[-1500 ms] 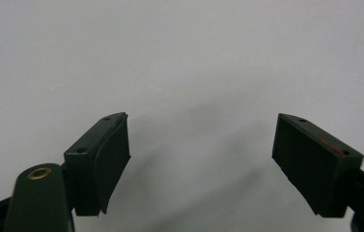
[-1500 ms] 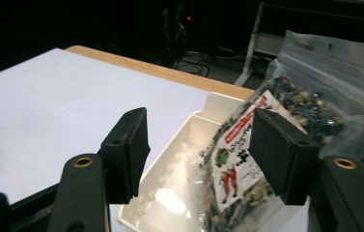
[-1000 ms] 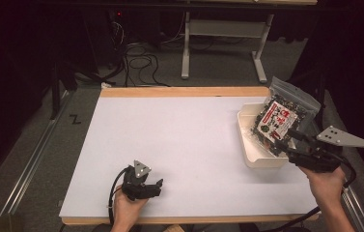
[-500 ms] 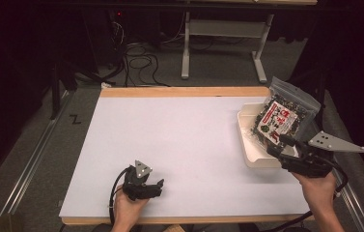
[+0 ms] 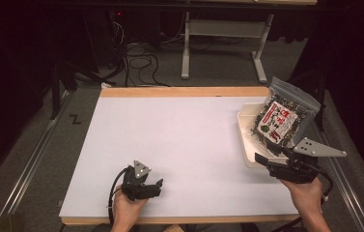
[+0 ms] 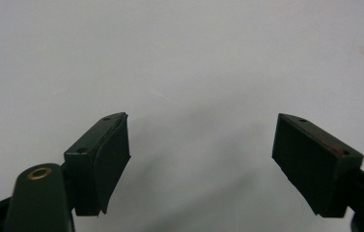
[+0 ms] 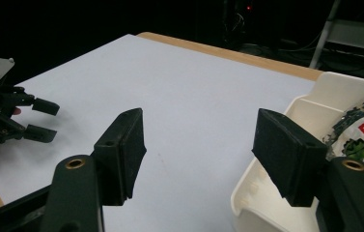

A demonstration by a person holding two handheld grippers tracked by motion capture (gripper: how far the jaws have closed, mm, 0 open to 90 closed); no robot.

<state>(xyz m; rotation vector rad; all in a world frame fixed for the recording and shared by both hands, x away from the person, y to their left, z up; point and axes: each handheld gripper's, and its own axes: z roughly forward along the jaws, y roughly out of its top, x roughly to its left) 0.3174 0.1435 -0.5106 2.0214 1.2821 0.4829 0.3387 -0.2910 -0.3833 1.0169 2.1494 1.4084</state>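
Packet (image 5: 281, 121) leans in tray (image 5: 247, 140), base hidden; both hand-held grippers (image 5: 158, 188) (image 5: 262, 158) wide.

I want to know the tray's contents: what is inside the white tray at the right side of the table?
A printed snack bag stands tilted in the white tray, sticking out above its rim. A divider wall shows inside. The bag covers the tray's floor beneath it.

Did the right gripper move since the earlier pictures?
Yes. The right gripper drew back from the snack bag toward the table's near edge, beside the white tray.
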